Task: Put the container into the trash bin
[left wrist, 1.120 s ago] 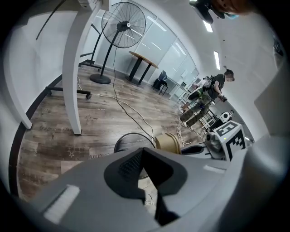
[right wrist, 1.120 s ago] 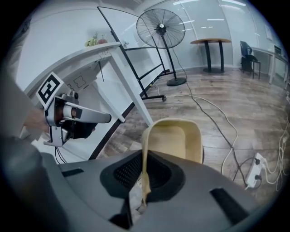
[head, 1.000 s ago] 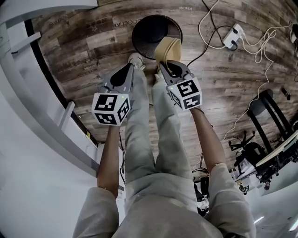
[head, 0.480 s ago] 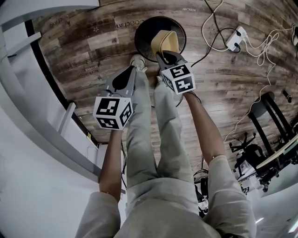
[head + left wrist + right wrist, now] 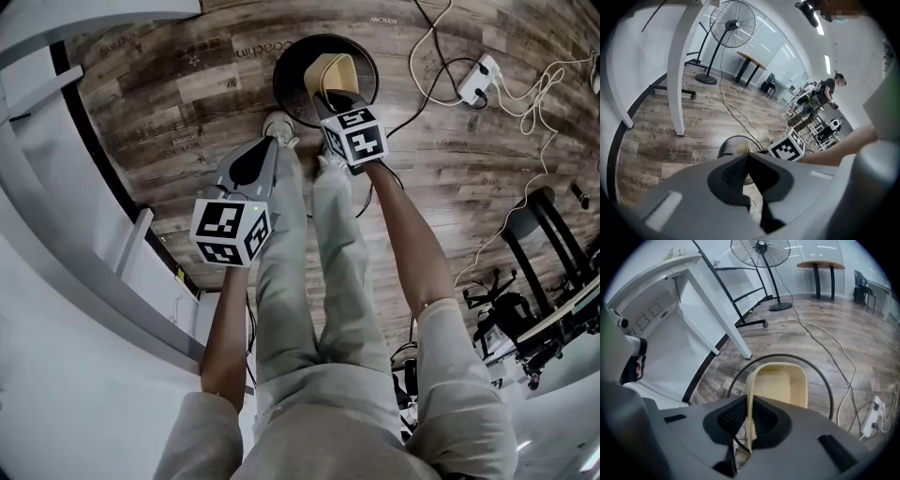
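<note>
A beige plastic container [image 5: 781,383] hangs over the mouth of the round black mesh trash bin [image 5: 824,386]. My right gripper [image 5: 750,417] is shut on the container's near rim, which runs as a thin edge between the pads. In the head view the container [image 5: 331,73] sits inside the bin's outline [image 5: 287,67], just ahead of the right gripper [image 5: 330,99]. My left gripper [image 5: 262,152] stays to the left above the floor, shut with nothing in it. In the left gripper view its tips [image 5: 747,156] meet, with the bin [image 5: 727,146] beyond them.
A white desk frame [image 5: 56,141] fills the left side. A power strip [image 5: 472,72] and loose cables [image 5: 525,103] lie on the wood floor to the right of the bin. The person's legs and shoe [image 5: 275,121] stand beside the bin. A standing fan [image 5: 735,22] is farther off.
The right gripper has carried the container forward and down, from the bin's near rim to over its opening. The left gripper has stayed where it was.
</note>
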A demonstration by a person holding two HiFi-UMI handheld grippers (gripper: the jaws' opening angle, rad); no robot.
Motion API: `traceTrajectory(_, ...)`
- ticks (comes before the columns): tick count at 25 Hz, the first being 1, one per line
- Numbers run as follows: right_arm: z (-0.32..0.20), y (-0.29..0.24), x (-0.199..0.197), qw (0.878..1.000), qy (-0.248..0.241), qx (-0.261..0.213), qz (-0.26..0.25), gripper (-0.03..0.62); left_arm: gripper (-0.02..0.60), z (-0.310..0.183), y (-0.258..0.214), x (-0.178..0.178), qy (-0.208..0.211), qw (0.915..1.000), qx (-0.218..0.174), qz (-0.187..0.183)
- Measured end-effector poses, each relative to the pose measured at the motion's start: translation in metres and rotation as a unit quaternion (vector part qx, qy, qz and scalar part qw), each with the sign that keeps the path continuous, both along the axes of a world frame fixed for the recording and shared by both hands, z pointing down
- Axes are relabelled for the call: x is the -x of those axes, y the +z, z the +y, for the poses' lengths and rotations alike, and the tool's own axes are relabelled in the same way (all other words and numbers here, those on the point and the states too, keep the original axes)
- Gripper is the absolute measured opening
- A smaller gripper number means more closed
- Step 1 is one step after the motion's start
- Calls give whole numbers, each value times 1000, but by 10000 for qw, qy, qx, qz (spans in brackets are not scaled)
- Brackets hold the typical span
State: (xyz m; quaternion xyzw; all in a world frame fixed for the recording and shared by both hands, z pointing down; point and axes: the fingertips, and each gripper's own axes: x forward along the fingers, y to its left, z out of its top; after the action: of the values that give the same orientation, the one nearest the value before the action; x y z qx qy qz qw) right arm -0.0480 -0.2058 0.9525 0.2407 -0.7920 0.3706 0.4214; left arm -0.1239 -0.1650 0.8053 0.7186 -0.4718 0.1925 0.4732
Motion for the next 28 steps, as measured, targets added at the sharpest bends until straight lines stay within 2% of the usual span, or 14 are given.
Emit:
traceTrajectory(16, -8, 32, -12, 9986, 359, 196, 343, 31, 11, 4, 5, -3, 41, 9999, 93, -30)
traceTrajectory(17, -9, 33, -13, 9984, 385, 188, 368, 63, 11, 5, 6, -3, 43, 9999, 97, -35)
traceTrajectory(18, -10, 33, -15, 9983, 406, 179, 390, 123, 11, 5, 6, -3, 47, 9999, 101, -37)
traceTrajectory(19, -10, 34, -15, 9982, 409, 167, 407, 139, 11, 6, 6, -3, 56, 9999, 105, -37)
traceTrajectory(28, -11, 29, -16, 9985, 365, 78, 399, 155, 11, 8, 5, -8, 240, 9996, 65, -92)
